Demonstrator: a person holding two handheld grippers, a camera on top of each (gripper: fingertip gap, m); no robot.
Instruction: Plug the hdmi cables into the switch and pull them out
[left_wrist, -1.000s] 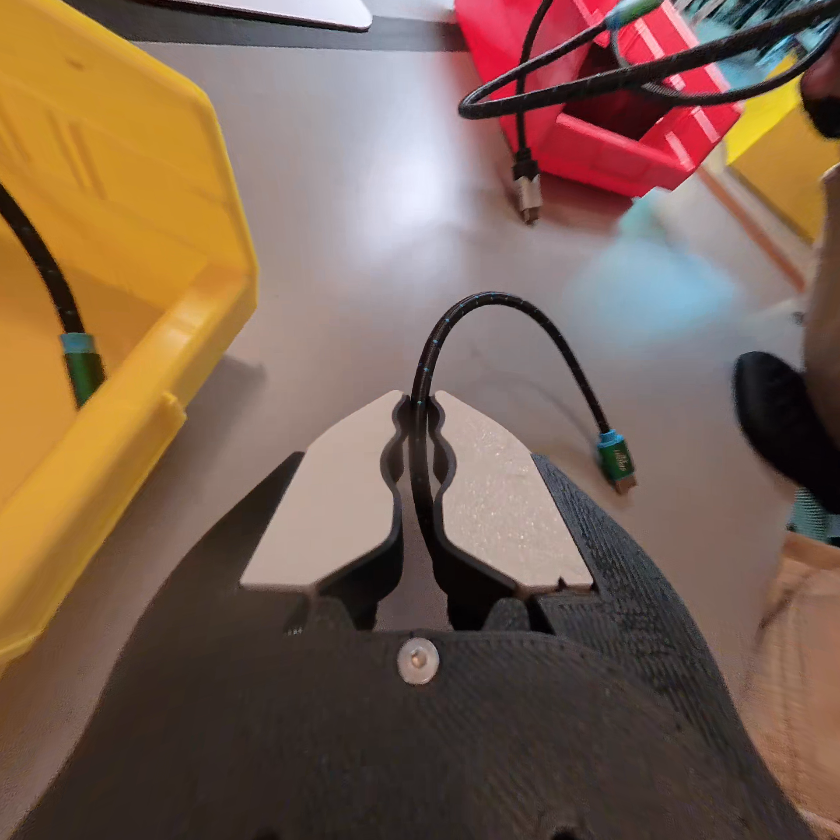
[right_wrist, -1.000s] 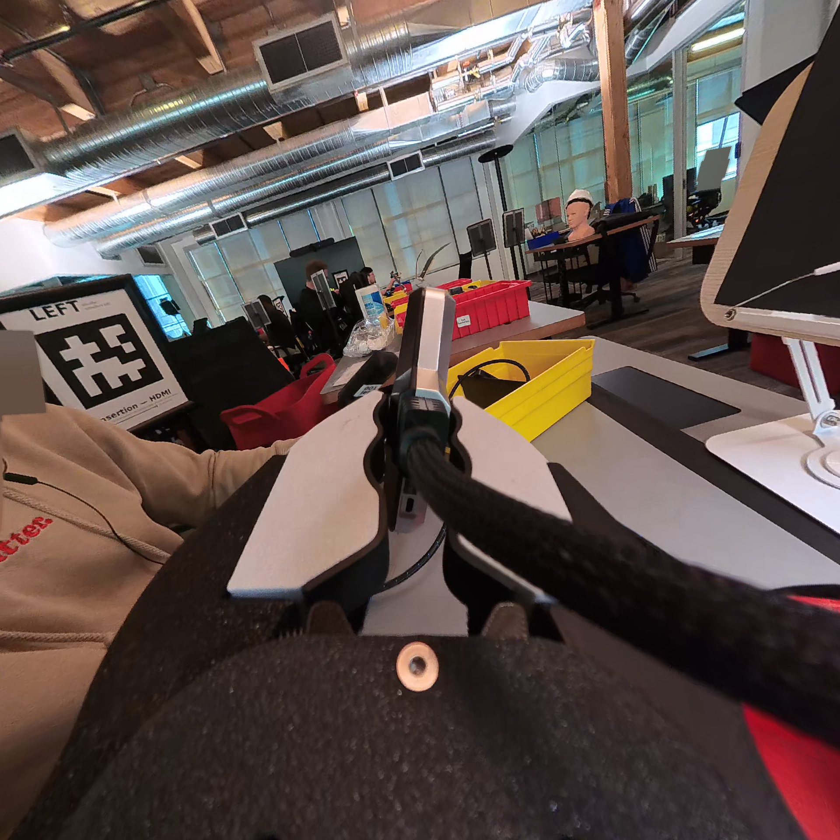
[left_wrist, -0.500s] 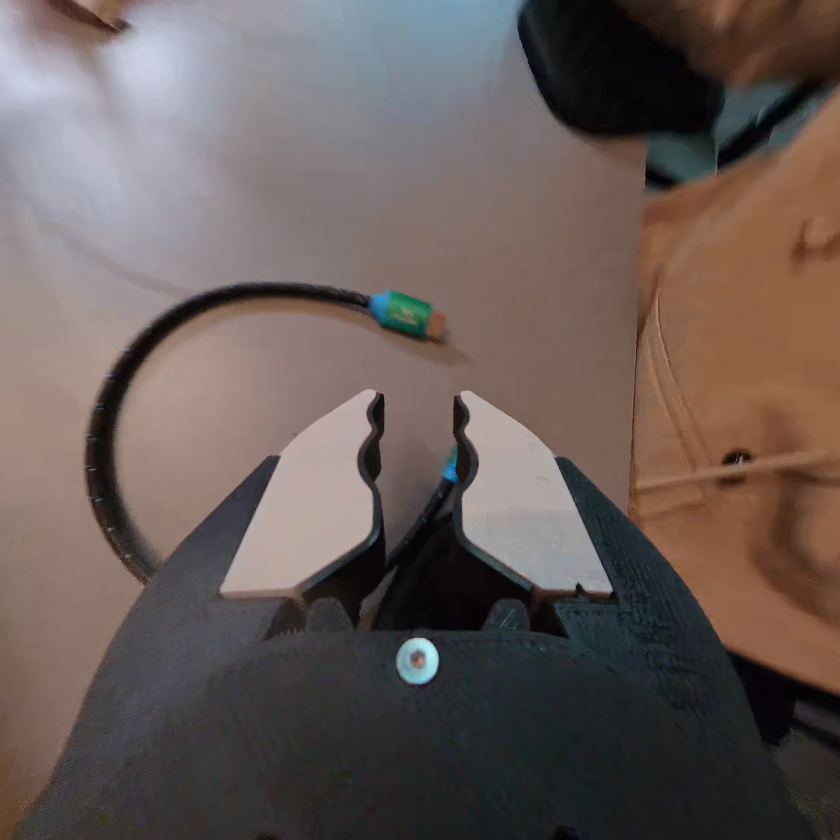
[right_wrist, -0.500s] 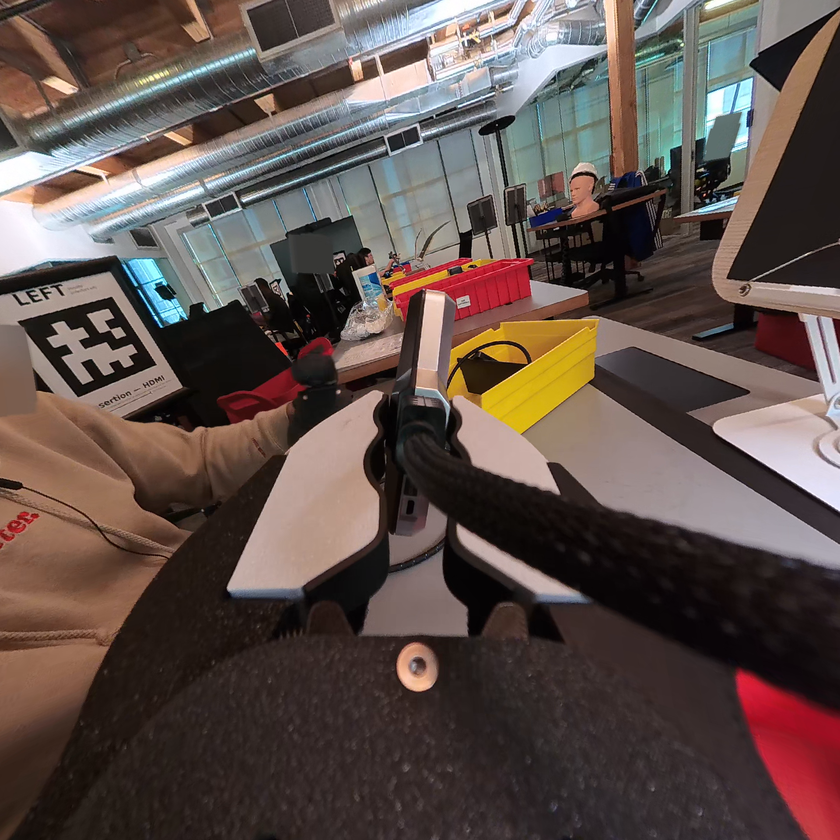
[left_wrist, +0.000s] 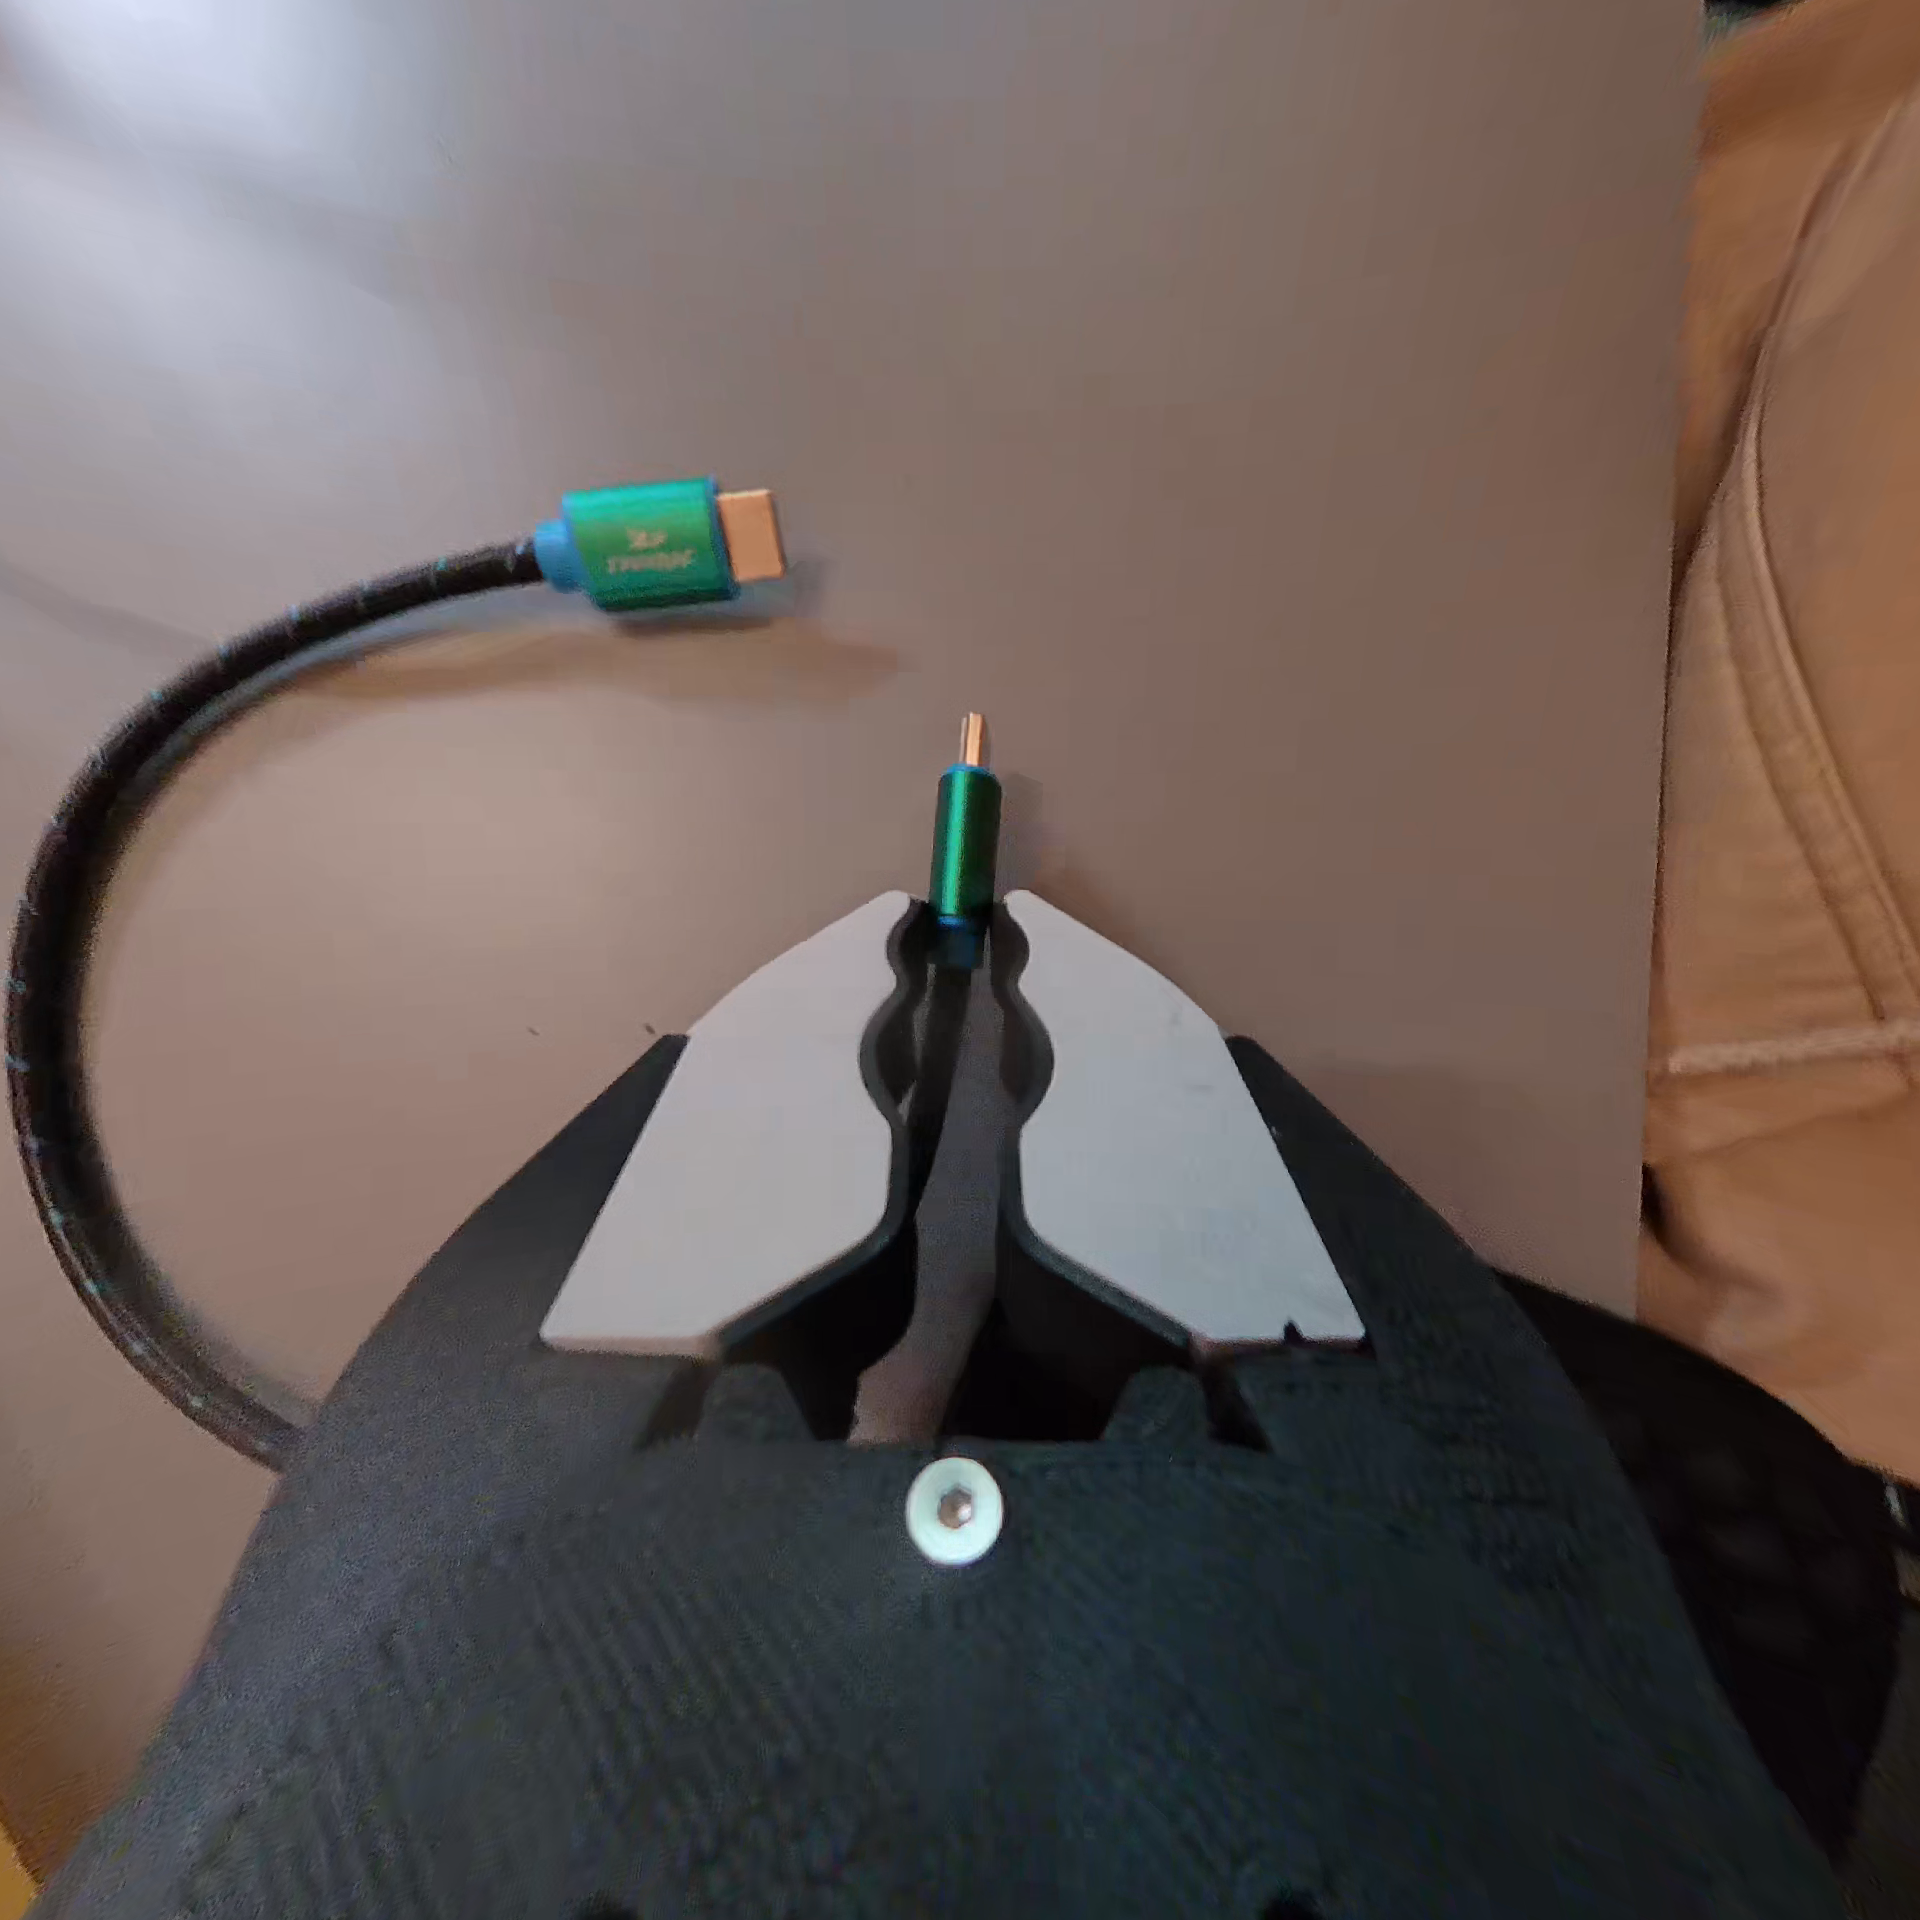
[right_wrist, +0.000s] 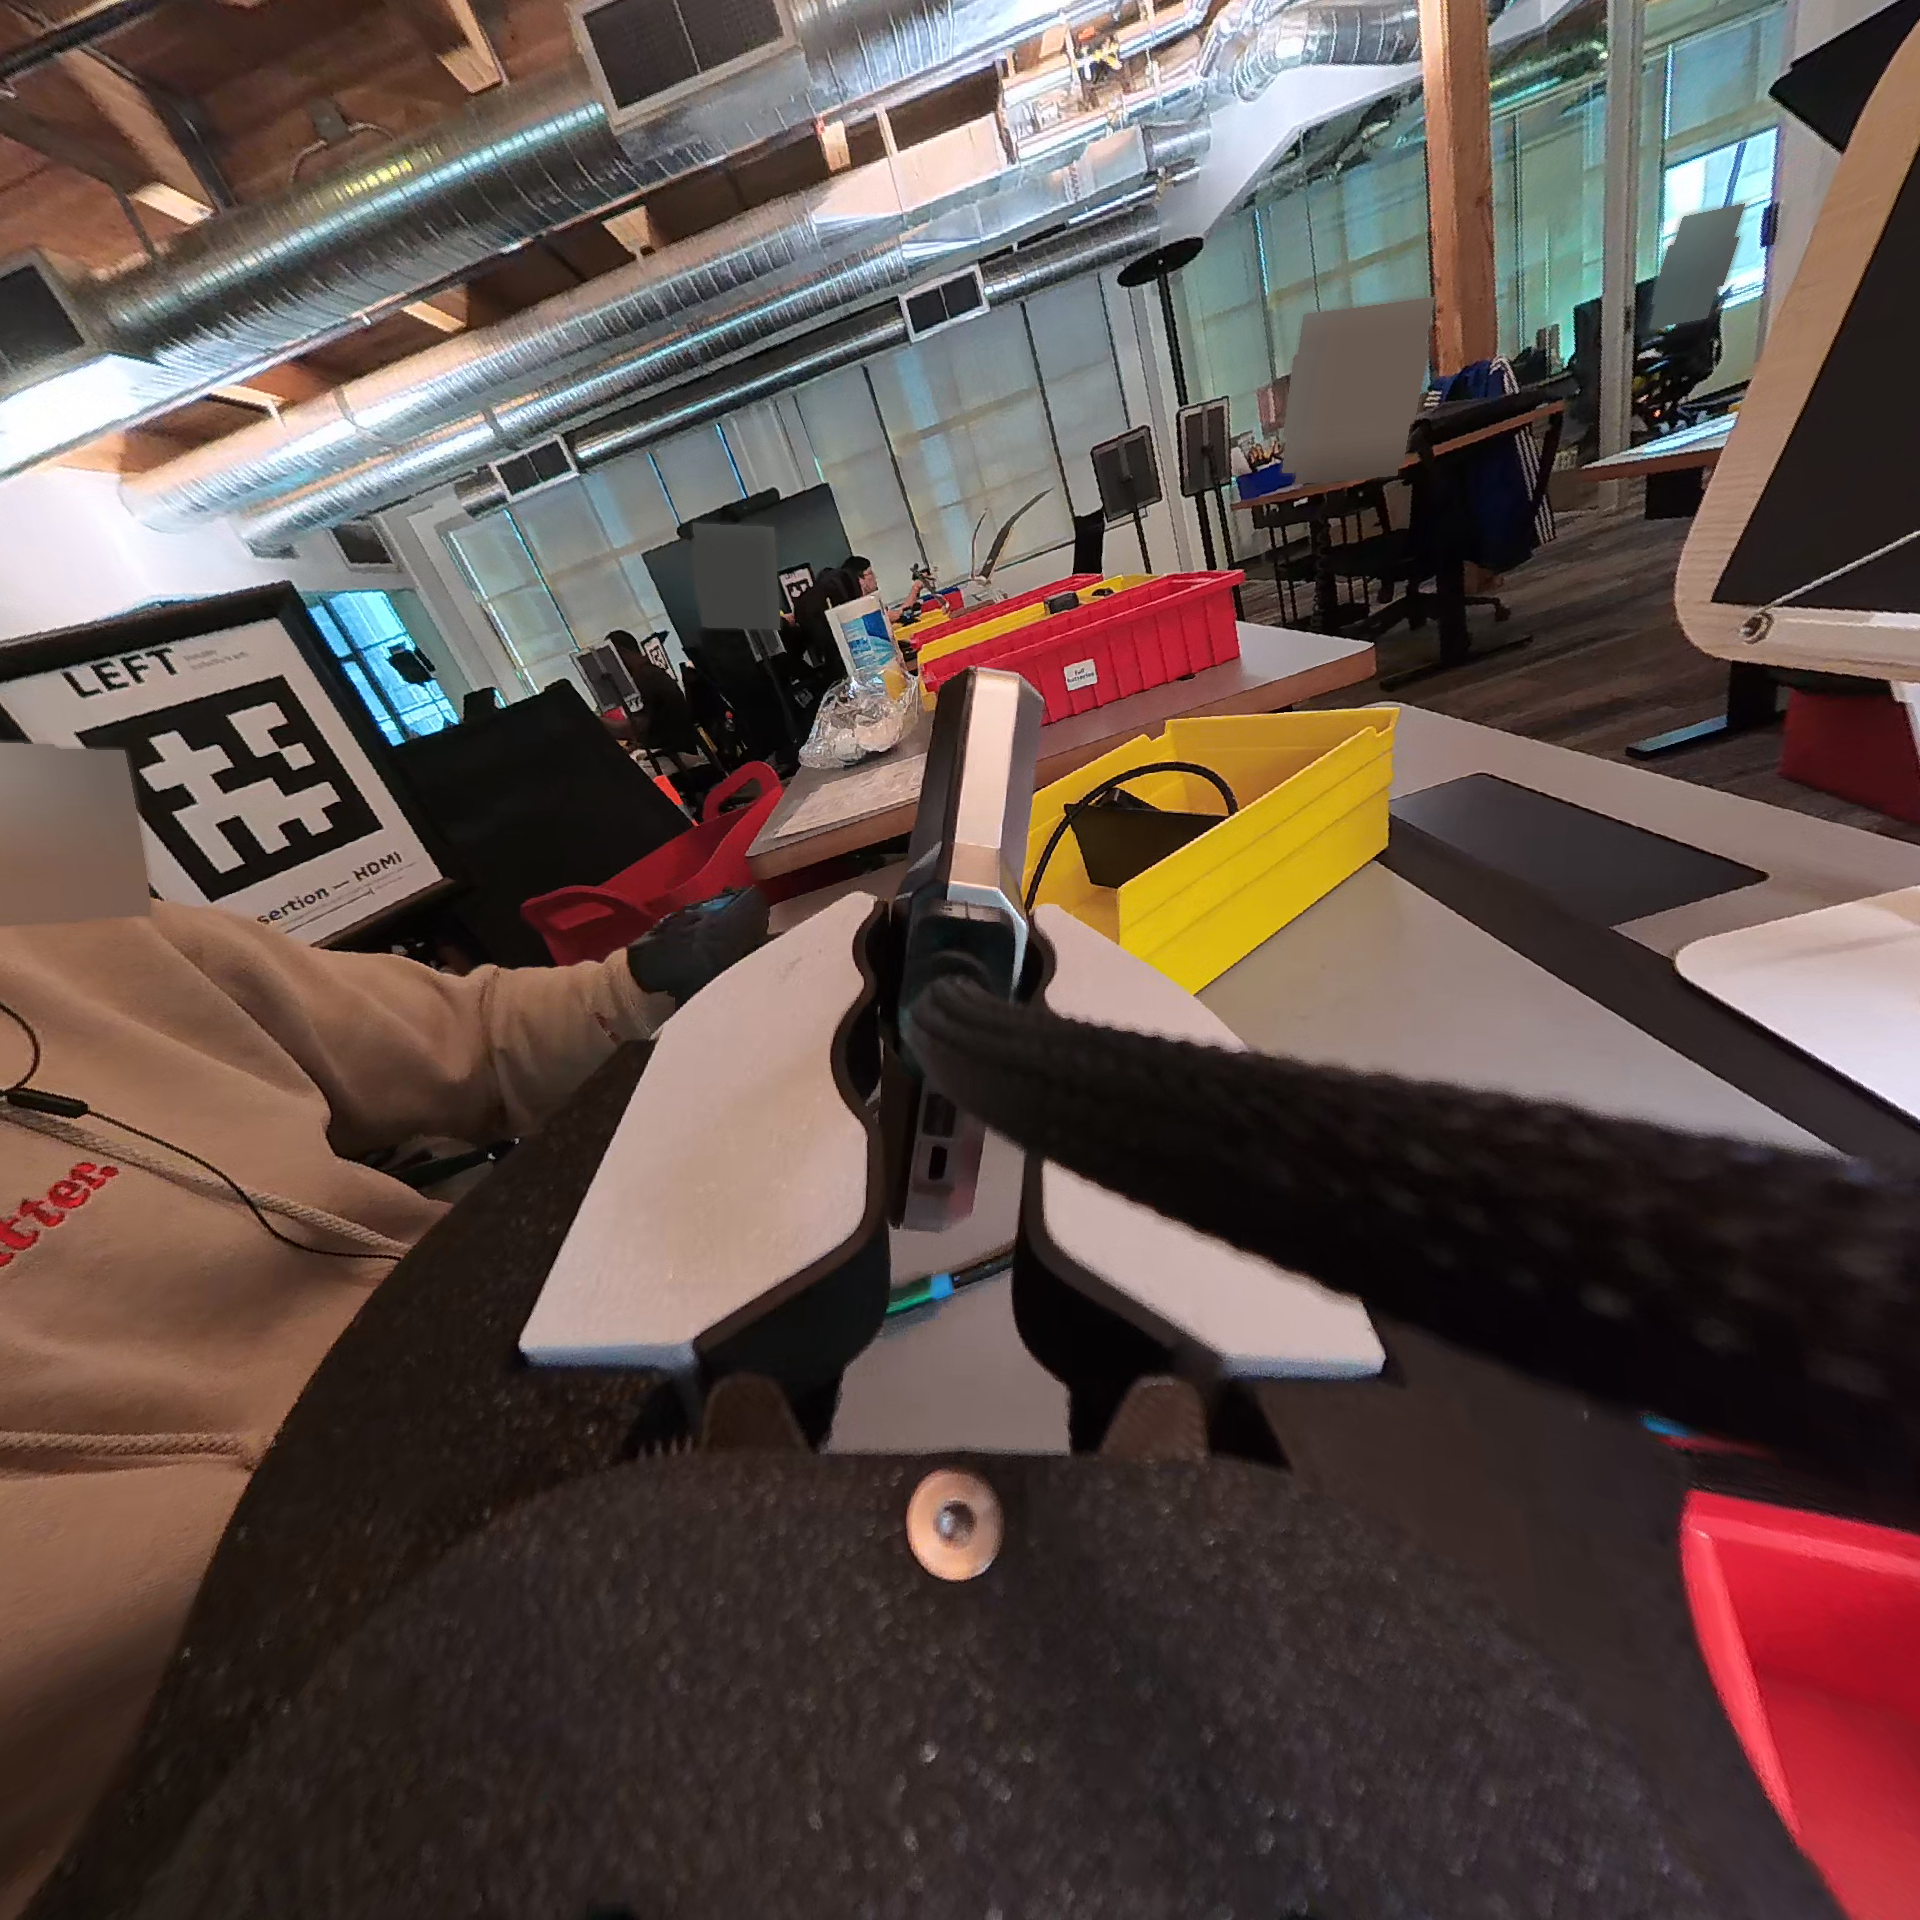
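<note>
The left hand-held gripper (left_wrist: 961, 914) was closed on the green HDMI plug (left_wrist: 964, 844), its tip pointing forward above the table (left_wrist: 1143, 416); the cable's other plug (left_wrist: 665, 551) lay just beside. The right hand-held gripper (right_wrist: 951, 940) was clamped on the switch (right_wrist: 966, 831), held upright on edge, a black braided cable (right_wrist: 1351, 1143) running from its near end.

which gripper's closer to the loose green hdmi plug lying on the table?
Left. The left gripper clamps another green connector just short of the loose plug on the table. The right gripper holds the switch raised; that plug isn't in its view.
</note>
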